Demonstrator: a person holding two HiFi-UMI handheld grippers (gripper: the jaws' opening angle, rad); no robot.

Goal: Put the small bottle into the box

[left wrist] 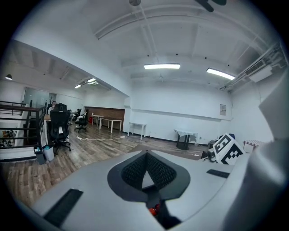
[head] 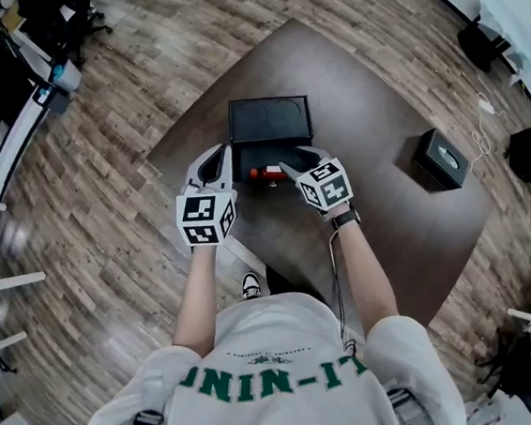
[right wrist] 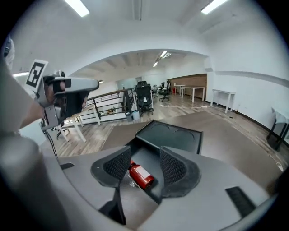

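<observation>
The small red bottle (head: 272, 173) with a white label lies on its side inside the black box (head: 252, 161), near the front wall; the box's lid (head: 270, 120) stands open at the back. In the right gripper view the bottle (right wrist: 141, 177) shows between and below the pads, which do not touch it. My right gripper (head: 290, 170) (right wrist: 144, 159) is open, its tips over the box's front right. My left gripper (head: 219, 155) hangs at the box's left side, pads together and empty (left wrist: 146, 156).
The box sits near the front of a brown table (head: 360, 207). A second dark box (head: 441, 157) stands at the table's right. Wood floor surrounds the table, with office chairs and desks (head: 50, 14) at the far left.
</observation>
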